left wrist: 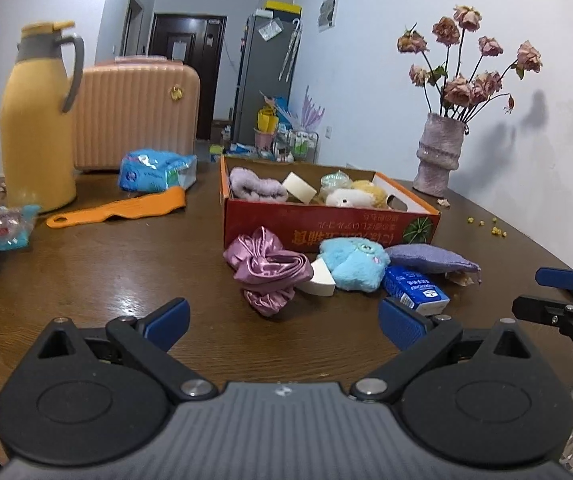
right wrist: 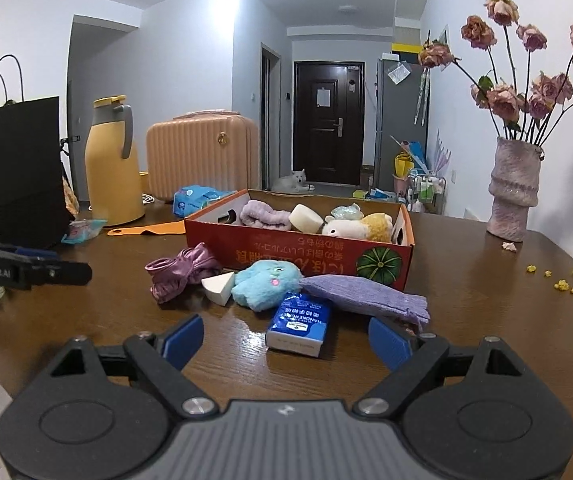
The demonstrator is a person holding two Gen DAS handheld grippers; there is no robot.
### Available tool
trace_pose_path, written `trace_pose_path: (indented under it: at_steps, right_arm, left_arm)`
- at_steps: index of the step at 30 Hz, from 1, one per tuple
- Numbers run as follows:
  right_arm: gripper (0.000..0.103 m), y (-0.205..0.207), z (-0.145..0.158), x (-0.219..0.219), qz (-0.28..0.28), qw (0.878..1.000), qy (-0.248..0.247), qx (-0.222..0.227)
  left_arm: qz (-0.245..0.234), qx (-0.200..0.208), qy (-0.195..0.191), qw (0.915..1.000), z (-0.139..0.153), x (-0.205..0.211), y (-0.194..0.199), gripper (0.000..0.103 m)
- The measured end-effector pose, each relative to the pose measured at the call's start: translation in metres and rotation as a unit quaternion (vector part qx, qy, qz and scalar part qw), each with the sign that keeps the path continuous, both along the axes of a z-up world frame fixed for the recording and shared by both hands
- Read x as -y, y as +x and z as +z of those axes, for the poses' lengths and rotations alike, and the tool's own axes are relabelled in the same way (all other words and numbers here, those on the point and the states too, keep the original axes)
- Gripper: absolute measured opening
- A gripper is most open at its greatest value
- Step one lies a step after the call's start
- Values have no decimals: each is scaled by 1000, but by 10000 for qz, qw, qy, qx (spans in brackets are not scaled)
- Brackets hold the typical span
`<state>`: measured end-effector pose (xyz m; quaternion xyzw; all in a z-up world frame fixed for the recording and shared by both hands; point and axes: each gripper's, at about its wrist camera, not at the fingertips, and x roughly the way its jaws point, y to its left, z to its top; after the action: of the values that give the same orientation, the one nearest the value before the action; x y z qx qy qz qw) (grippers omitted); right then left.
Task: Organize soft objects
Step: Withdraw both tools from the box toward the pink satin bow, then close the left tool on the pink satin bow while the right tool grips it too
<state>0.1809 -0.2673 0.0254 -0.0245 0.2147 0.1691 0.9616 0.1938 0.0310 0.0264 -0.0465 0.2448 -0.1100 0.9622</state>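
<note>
Both grippers, left (left wrist: 284,322) and right (right wrist: 286,342), hovered spread wide and empty over the table (left wrist: 126,280). Nearest lay the tissue pack (right wrist: 298,324), beside the plush (right wrist: 264,284) and scrunchie (right wrist: 182,272) before the box (right wrist: 298,248). Light, squashy things; I'd pinch the plush's middle.

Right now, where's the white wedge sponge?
In both views the white wedge sponge lies on the table before the red box, between the pink satin scrunchie and blue plush toy.
</note>
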Motion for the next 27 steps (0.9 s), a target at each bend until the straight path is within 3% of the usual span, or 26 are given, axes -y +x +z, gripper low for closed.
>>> trace_pose_path:
  at_steps: [8,12,15,17,18,20,22,27]
  right_arm:
    - [87,46,-13,-11,8,9996,162,-231]
    - [86,68,-17,-21,20,9994,177,-285]
    - [86,80,-20,-28,67,9992,217,-325]
    - [86,86,-22,-33,116,9991,215,-348]
    - [86,87,-23,-35,144,9990,210,-365]
    - [84,90,-25,-39,188,9987,196,-423]
    - [81,90,-28,-42,223,9984,175,-482]
    - [80,89,-26,-41,179,9987,192,-428]
  left_arm:
    - [220,-440,-485,9976,-19,-4,64,99]
    - [357,-623,-939,9930,-26,-8,97,94]
    - [397,-770,-1086,9903,-35,-6,117,80]
    - [233,-911,-1077,9897,-41,-3,126,61]
    - [161,-982,-1106,9889,-44,-3,129,57]
    - [96,-1029,-1217,9872,-49,-6,129,35]
    - [12,-971,-1341,9862,-49,-11,126,24]
    - [-439,-689,-1425,9864,-30,-15,105,20]
